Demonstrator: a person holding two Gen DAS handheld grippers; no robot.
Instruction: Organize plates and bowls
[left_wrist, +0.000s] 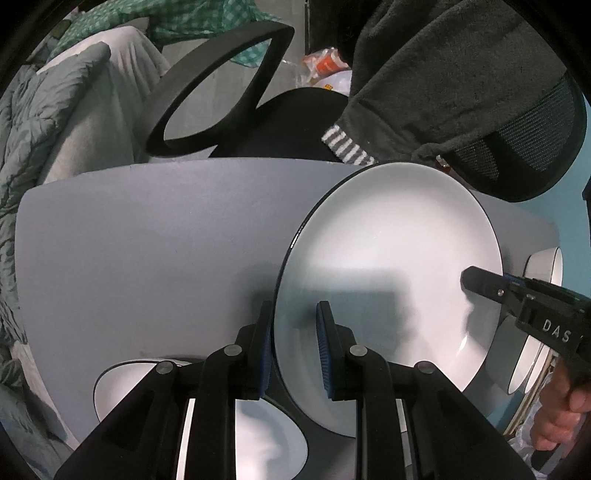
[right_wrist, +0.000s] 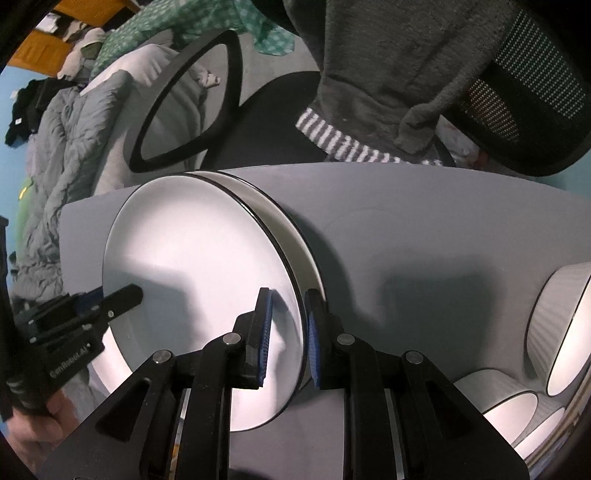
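Observation:
A large white plate (left_wrist: 388, 266) with a thin dark rim is held a little above the grey table (left_wrist: 147, 240) between both grippers. My left gripper (left_wrist: 294, 310) is shut on its left rim, one blue pad above and one under the edge. My right gripper (right_wrist: 288, 295) is shut on the opposite rim of the same plate (right_wrist: 199, 266). Directly under it lies a second white plate (right_wrist: 295, 240), of which only the edge shows. Each gripper also shows in the other's view: the right gripper (left_wrist: 476, 280) and the left gripper (right_wrist: 129, 293).
Another white plate (left_wrist: 122, 384) lies on the table below my left gripper. White dark-rimmed bowls (right_wrist: 565, 332) stand at the table's right end. A black office chair (left_wrist: 221, 92) draped with a dark grey garment (left_wrist: 443, 74) stands behind the table. A hand (left_wrist: 561, 417) holds the right gripper.

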